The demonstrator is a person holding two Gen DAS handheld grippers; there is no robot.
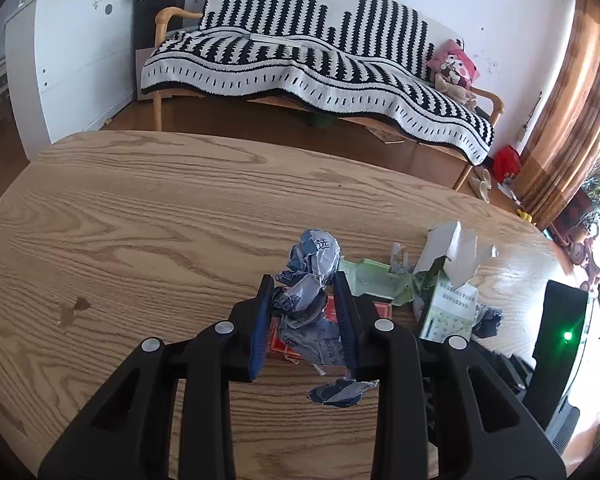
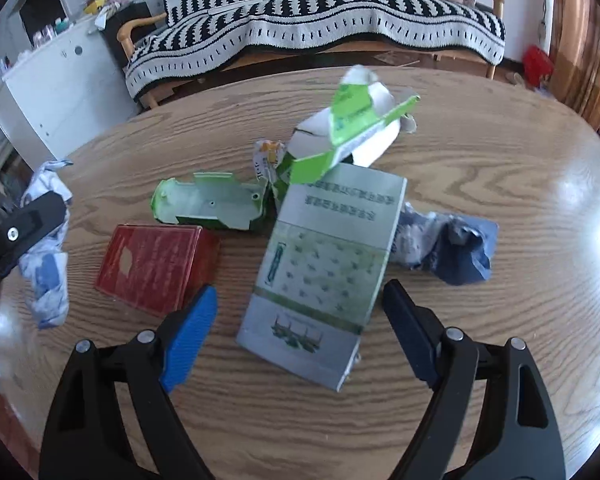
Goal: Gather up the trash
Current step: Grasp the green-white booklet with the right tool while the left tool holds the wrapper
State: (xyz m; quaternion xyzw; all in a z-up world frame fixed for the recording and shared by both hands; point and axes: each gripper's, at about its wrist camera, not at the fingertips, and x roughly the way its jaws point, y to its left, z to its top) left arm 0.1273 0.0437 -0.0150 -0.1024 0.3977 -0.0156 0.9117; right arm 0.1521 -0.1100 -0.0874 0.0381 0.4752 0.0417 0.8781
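In the left wrist view our left gripper (image 1: 306,312) has its fingers (image 1: 260,336) closed narrow on a crumpled blue-and-white paper wad (image 1: 310,280), which stands up between them at lower centre, seemingly raised off the wood. A torn scrap (image 1: 340,390) of the same paper hangs or lies just below the fingers; we cannot tell which.

In the right wrist view our right gripper (image 2: 300,320) is spread wide and holds nothing. Its fingers (image 2: 190,332) flank the near end of a grey-green printed carton (image 2: 324,272) lying flat at centre frame, without touching it.

Outward from there, a red box (image 2: 152,264) lies at left of centre, just beside the left blue finger. Above it sits a flattened green tray-like package (image 2: 212,206), and beyond that a torn green-and-white carton (image 2: 352,128) sticks up in the upper middle. A small crumpled wrapper (image 2: 268,156) sits between the two. To the right of the printed carton lies another crumpled blue paper (image 2: 448,248), touching or just beside it.

All of it rests on the wooden desk (image 2: 500,360). No bin or bag is visible in either view.

We judge the collecting to be at an early stage: one wad is in hand, and at least six pieces are left on the desk.
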